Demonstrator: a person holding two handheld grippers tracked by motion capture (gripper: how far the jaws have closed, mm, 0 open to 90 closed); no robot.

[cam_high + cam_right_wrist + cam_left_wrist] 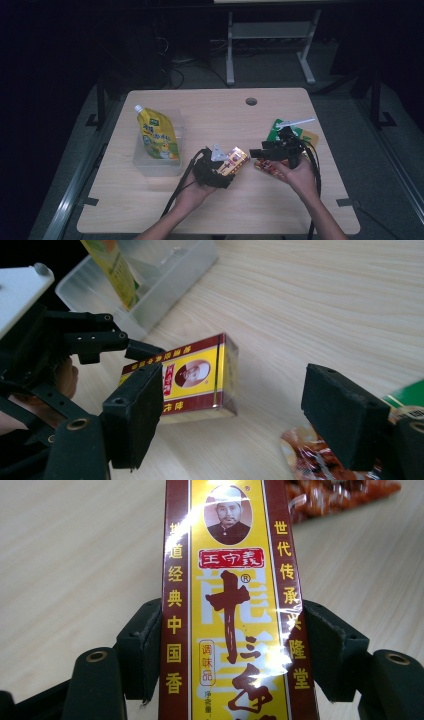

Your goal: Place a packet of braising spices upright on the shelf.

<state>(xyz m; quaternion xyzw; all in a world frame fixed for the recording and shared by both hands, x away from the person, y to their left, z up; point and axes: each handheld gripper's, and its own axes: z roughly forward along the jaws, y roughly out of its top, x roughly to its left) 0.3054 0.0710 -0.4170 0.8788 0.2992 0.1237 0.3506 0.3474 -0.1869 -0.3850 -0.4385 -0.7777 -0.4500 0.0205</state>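
While my left gripper (227, 645) pinches the spice box (230, 605) at centre frame, I'd keep it level. My right gripper (245, 415) stands spread and empty, so I'd hold it clear of the red snack packet (310, 455) at lower right.

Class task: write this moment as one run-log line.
left gripper: shut on spice box | right gripper: open, empty, beside the box | yellow pouch: in clear tub

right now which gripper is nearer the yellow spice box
Left. The left gripper is clamped on the yellow spice box itself, while the right gripper hangs open beside it, apart from it.
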